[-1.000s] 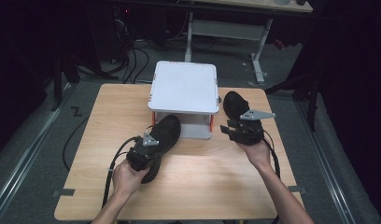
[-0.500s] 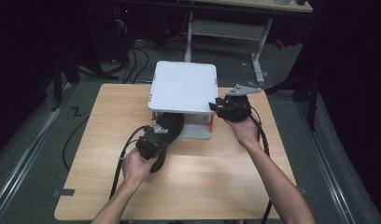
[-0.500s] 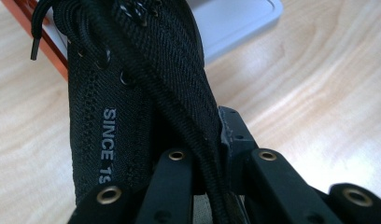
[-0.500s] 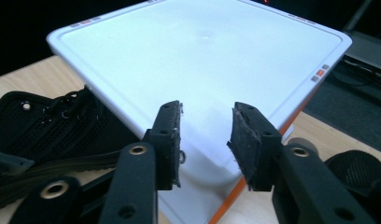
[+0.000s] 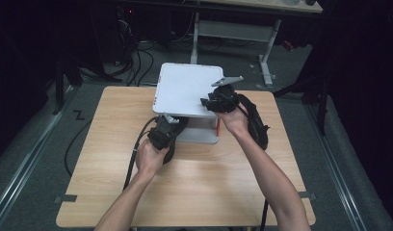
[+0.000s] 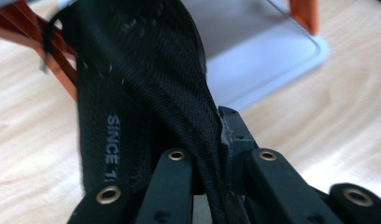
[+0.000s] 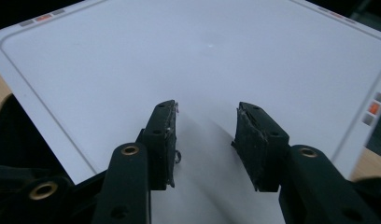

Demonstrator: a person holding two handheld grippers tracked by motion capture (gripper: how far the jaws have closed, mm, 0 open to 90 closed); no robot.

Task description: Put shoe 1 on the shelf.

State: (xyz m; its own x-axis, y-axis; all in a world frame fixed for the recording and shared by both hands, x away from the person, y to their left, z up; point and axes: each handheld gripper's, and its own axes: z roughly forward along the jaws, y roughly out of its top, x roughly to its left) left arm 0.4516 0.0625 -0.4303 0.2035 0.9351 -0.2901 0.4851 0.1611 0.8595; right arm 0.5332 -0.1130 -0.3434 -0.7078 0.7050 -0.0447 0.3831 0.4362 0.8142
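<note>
A white two-level rack (image 5: 185, 86) with orange legs stands at the back of the wooden table (image 5: 209, 183). My left gripper (image 5: 166, 129) is shut on a black fabric shoe (image 5: 181, 127), whose toe reaches in under the rack's top shelf. In the left gripper view the jaws (image 6: 209, 149) pinch the shoe's (image 6: 146, 70) upper edge, over the lower shelf (image 6: 254, 51). My right gripper (image 5: 207, 103) hovers open just above the top shelf near its right front corner. In the right gripper view its fingertips (image 7: 205, 135) hold nothing over the white shelf top (image 7: 202, 51).
A second black shoe (image 5: 256, 122) lies on the table right of the rack, beside the right wrist. Cables trail off the table's front. Bare wood spreads in front of the rack. Dark floor and a desk frame lie beyond.
The left gripper has pushed its shoe forward under the top shelf. The right gripper has swung left from the second shoe to above the rack's top.
</note>
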